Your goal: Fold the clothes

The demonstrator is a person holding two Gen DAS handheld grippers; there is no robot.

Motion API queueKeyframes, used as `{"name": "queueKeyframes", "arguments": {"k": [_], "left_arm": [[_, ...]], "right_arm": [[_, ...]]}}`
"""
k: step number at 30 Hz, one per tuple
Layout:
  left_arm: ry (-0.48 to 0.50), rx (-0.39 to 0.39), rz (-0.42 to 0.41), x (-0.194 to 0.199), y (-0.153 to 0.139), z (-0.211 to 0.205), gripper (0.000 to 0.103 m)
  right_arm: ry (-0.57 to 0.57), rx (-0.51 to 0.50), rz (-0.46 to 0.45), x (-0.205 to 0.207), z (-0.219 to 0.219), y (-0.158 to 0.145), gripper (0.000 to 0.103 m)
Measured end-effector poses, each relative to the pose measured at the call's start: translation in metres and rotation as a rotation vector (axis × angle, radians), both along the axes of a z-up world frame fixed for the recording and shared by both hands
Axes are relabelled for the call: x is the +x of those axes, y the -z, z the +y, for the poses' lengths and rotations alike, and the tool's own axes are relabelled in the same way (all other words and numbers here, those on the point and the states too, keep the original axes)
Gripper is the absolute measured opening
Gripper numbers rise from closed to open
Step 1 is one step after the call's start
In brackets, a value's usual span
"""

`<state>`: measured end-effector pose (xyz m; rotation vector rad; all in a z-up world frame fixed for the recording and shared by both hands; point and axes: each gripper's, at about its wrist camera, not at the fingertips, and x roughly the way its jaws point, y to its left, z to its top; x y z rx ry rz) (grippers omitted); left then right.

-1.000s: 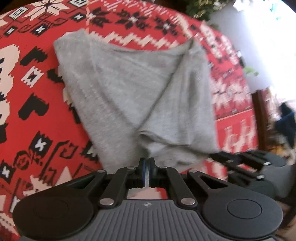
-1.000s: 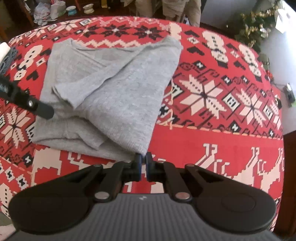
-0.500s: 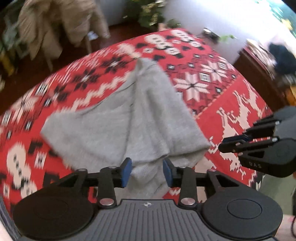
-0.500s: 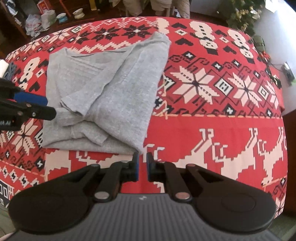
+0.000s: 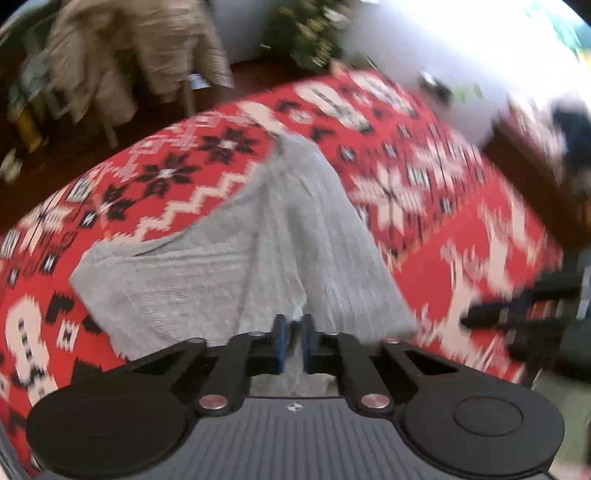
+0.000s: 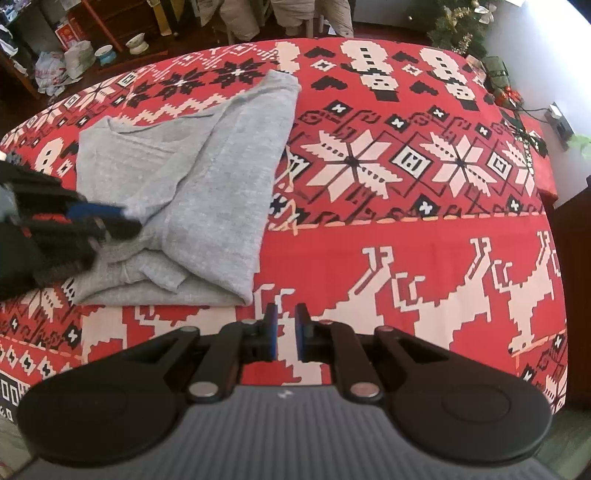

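A grey knit garment (image 6: pixel 199 177) lies partly folded on the red patterned tablecloth (image 6: pixel 406 236). In the left wrist view the garment (image 5: pixel 229 273) runs from my left gripper (image 5: pixel 293 334) up the table. The left gripper's blue pads are nearly together with a ridge of grey fabric pinched between them. From the right wrist view the left gripper (image 6: pixel 125 218) sits at the garment's left edge, on the cloth. My right gripper (image 6: pixel 285 330) is slightly open and empty, just off the garment's near right corner, above bare tablecloth.
The table edge curves away at the far side; beyond it are chairs draped with beige clothing (image 5: pixel 122 62) and floor clutter (image 6: pixel 74 62). A small decorated tree (image 6: pixel 461 26) and dark wooden furniture (image 6: pixel 572 229) stand at the right.
My left gripper has gone from shut to open and back, now closed on a fold of the grey garment. My right gripper has drawn back off the garment's corner and opened a little.
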<state>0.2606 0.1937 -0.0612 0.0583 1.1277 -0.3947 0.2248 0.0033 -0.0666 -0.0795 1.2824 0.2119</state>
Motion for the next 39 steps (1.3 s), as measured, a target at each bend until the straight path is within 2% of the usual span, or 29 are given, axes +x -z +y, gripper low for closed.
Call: {"name": "queueKeyframes", "arguments": {"k": [6, 9, 16, 22, 26, 29, 33, 39], "left_arm": [[-0.251, -0.083, 0.035, 0.027, -0.003, 0.046, 0.002], [-0.347, -0.105, 0.053, 0.039, 0.003, 0.066, 0.002], [-0.476, -0.092, 0.089, 0.045, 0.02, 0.092, 0.002], [-0.525, -0.083, 0.054, 0.048, 0.023, 0.097, 0.002], [-0.559, -0.098, 0.078, 0.051, 0.032, 0.101, 0.002], [-0.578, -0.132, 0.107, 0.049, 0.035, 0.105, 0.007], [-0.448, -0.096, 0.112, 0.024, 0.033, 0.086, 0.01], [-0.251, -0.041, 0.118, -0.013, 0.03, 0.055, 0.015]], "right_arm": [[0.007, 0.008, 0.003, -0.001, 0.0, 0.001, 0.011], [0.01, 0.012, 0.0, 0.001, 0.003, 0.001, 0.012], [0.01, 0.015, -0.01, 0.014, 0.01, 0.003, 0.014], [0.0, 0.016, -0.018, 0.024, 0.018, 0.005, 0.014], [-0.004, 0.014, -0.02, 0.026, 0.024, 0.006, 0.014], [-0.018, 0.051, -0.044, 0.024, 0.028, 0.0, 0.014], [-0.08, 0.071, -0.051, 0.021, 0.042, -0.004, 0.014], [-0.053, 0.085, -0.025, 0.017, 0.042, 0.001, 0.015]]}}
